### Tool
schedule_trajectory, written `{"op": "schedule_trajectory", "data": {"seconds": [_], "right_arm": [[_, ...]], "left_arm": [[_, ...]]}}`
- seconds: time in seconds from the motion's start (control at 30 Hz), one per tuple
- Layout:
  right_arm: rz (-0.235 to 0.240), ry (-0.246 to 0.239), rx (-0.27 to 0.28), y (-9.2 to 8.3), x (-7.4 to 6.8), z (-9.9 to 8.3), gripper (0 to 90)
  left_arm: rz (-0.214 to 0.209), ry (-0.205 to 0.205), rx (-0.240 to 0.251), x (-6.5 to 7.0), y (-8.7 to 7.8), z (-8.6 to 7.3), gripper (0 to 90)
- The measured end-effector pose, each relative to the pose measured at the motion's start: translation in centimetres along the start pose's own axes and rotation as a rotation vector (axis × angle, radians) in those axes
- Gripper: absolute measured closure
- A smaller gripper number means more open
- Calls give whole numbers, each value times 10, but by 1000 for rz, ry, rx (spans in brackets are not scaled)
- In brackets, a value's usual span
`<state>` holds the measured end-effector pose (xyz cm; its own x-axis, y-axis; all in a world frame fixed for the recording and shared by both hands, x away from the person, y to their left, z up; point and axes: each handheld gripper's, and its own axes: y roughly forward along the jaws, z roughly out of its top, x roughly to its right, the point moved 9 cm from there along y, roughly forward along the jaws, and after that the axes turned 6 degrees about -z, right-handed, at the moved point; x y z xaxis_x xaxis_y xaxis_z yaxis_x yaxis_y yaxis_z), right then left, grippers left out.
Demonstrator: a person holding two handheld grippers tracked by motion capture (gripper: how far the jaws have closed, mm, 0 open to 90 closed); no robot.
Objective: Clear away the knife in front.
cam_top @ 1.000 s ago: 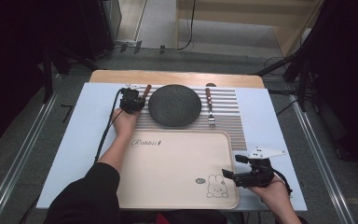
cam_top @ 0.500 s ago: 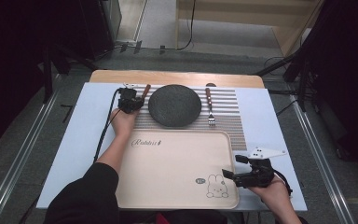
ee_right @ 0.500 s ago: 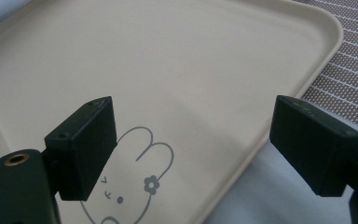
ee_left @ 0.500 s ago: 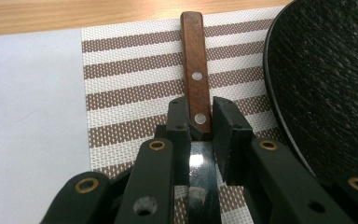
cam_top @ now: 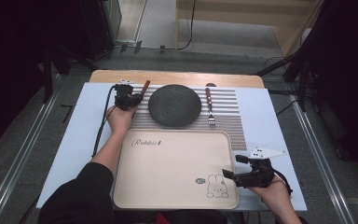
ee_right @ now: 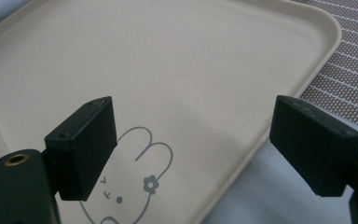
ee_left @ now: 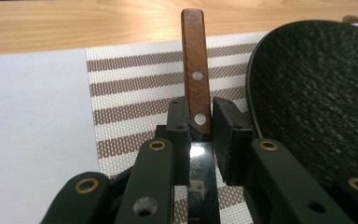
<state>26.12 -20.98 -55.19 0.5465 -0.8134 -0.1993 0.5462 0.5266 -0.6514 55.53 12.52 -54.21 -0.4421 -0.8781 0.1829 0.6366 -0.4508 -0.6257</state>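
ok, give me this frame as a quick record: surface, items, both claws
surface: table with light cover, striped placemat at far side
tray: beige tray with rabbit print, nothing on it, near edge
plate: dark round plate on placemat
fork: wooden-handled fork right of plate
knife: wooden-handled knife left of plate
left claw: left claw jaws on either side of knife handle, contact unclear
right claw: right claw open, over tray's near right corner

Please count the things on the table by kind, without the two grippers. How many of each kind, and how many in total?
Plate: 1
Tray: 1
Fork: 1
Knife with wooden handle: 1
Striped placemat: 1
Total: 5
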Motion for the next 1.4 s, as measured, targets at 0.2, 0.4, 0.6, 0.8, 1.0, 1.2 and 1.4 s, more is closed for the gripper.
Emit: {"op": "schedule_trajectory", "data": {"seconds": [0.2,0.4,0.6,0.8,1.0,1.2,1.4], "right_arm": [[-2,-1,3,0,1,0,138],[-1,-2,-1,0,0,0,138],[5,-1,-3,0,-1,0,138],[5,-3,-2,1,-1,0,138],[8,-3,-3,1,-1,0,138],[14,-3,-5,1,-2,0,138],[12,-4,-1,1,-2,0,138]], "left_arm": [[-37,-1,6,6,-8,8,767],[-119,-31,12,11,-17,15,767],[-165,-40,7,16,-24,20,767],[-226,-13,-10,27,-33,21,767],[-285,-3,-24,37,-44,22,767],[-339,22,-36,49,-53,20,767],[-397,48,-46,62,-63,17,767]]}}
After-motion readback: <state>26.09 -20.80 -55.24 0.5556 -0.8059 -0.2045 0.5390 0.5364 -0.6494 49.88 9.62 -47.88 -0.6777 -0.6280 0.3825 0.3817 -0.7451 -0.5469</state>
